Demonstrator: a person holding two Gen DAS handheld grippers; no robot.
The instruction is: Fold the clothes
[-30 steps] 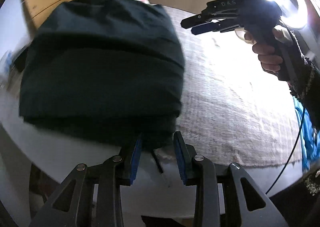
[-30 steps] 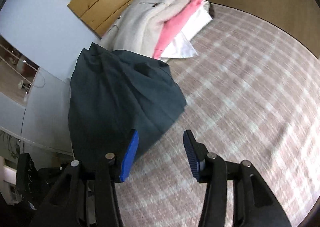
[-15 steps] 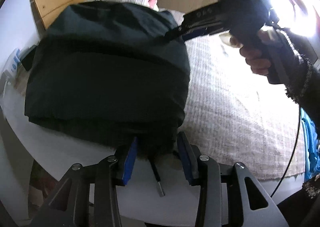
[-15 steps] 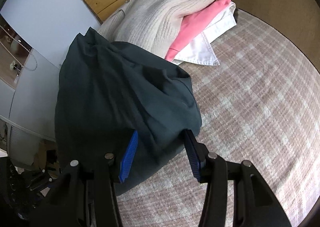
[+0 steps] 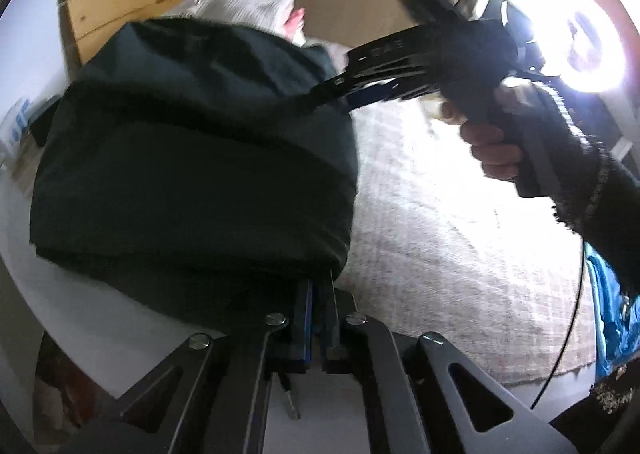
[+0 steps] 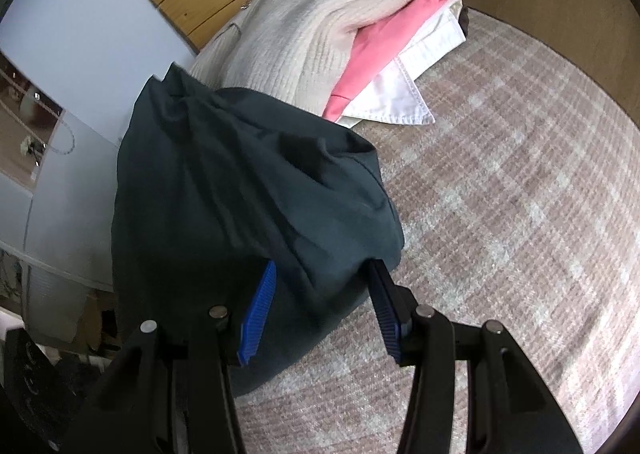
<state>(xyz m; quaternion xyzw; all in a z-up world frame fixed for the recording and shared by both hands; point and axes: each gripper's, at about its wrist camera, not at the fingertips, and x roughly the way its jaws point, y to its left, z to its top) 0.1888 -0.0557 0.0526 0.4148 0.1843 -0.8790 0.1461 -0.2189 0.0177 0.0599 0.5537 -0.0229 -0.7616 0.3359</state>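
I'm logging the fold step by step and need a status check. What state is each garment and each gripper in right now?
Dark garment: folded into a thick bundle, edge hanging over the table edge.
Left gripper: shut on the dark garment's near edge.
Right gripper: open, a fold of the dark garment between its fingers.
Cream sweater: folded, top of the stack.
Pink garment: folded, under the sweater.
White garment: folded, bottom.
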